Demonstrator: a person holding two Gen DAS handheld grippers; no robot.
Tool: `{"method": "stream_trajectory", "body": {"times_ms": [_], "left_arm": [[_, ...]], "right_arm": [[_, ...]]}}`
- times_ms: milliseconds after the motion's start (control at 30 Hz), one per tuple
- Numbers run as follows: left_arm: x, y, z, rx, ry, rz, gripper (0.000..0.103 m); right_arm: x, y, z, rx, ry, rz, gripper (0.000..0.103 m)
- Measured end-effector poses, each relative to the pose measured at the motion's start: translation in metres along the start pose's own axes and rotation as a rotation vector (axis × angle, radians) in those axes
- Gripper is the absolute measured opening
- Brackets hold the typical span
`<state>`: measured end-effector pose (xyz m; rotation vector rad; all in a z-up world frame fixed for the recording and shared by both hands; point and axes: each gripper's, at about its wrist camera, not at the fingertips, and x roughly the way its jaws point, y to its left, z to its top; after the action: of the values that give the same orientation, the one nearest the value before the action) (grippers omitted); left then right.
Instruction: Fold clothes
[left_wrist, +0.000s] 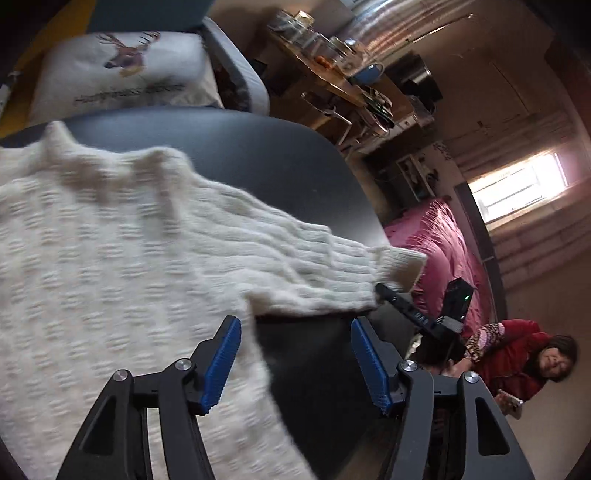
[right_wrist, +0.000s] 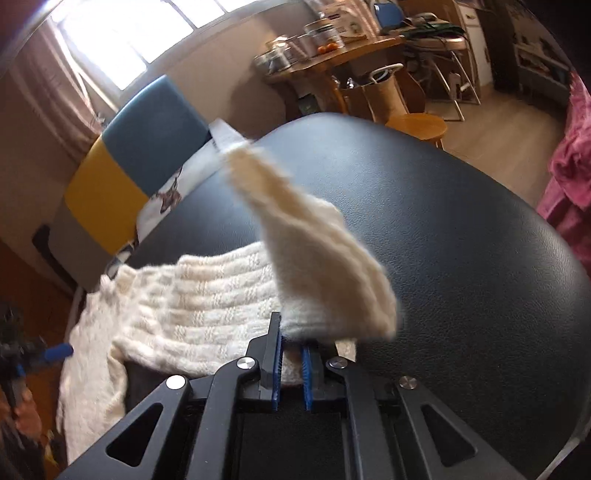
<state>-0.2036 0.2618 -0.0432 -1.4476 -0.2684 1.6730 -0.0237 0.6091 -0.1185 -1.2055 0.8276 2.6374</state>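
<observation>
A cream knitted sweater (left_wrist: 110, 240) lies spread on a black leather-like table (left_wrist: 258, 158). Its sleeve (left_wrist: 325, 266) reaches to the right, where my right gripper (left_wrist: 384, 291) holds the cuff. In the left wrist view my left gripper (left_wrist: 295, 354) hangs open above the sweater's side edge, its blue pads (left_wrist: 221, 365) apart and nothing between them. In the right wrist view my right gripper (right_wrist: 291, 350) is shut on the sleeve cuff (right_wrist: 325, 266), which stands lifted and flaps above the table (right_wrist: 461, 240). The sweater's body (right_wrist: 184, 299) lies to the left.
A white cushion with a deer print (left_wrist: 122, 74) sits on a blue and yellow chair (right_wrist: 140, 147) behind the table. A wooden table with jars (right_wrist: 325, 48) and a stool (right_wrist: 417, 125) stand further off. A pink bed (left_wrist: 443, 251) and a seated person in red (left_wrist: 517, 362) are to the right.
</observation>
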Motion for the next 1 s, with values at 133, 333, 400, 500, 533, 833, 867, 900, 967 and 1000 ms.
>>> {"method": "stream_trajectory", "body": {"times_ms": [133,333,400,500,533,833,867,900,967,1000], "left_arm": [[0.071,-0.056,0.032,0.013,0.115,-0.090,0.065],[0.142,-0.090,0.058,-0.109,0.236,-0.202,0.066],[0.153,-0.096,0.064,-0.130,0.241,-0.189,0.066],[0.167,-0.107,0.073,-0.119,0.258,-0.150,0.066],[0.172,-0.109,0.075,-0.117,0.264,-0.133,0.066],[0.203,-0.104,0.073,-0.069,0.286,0.006,0.027],[0.204,-0.106,0.073,-0.051,0.277,0.035,0.017],[0.204,-0.107,0.073,-0.031,0.265,0.053,0.008],[0.198,-0.110,0.072,0.009,0.234,0.059,0.008],[0.192,-0.110,0.073,0.020,0.217,0.053,0.008]], "right_arm": [[0.004,0.002,0.001,-0.043,0.008,-0.002,0.008],[0.008,0.017,-0.001,-0.155,0.024,-0.069,0.008],[0.009,0.023,-0.002,-0.192,0.024,-0.096,0.008],[0.011,0.031,-0.005,-0.240,0.014,-0.133,0.008],[0.011,0.034,-0.007,-0.255,0.010,-0.145,0.008],[0.012,0.039,-0.010,-0.258,-0.024,-0.156,0.016],[0.011,0.041,-0.010,-0.261,-0.027,-0.159,0.018],[0.009,0.042,-0.010,-0.258,-0.032,-0.161,0.024],[0.004,0.043,-0.009,-0.244,-0.045,-0.163,0.025],[-0.001,0.042,-0.009,-0.224,-0.059,-0.154,0.027]]}}
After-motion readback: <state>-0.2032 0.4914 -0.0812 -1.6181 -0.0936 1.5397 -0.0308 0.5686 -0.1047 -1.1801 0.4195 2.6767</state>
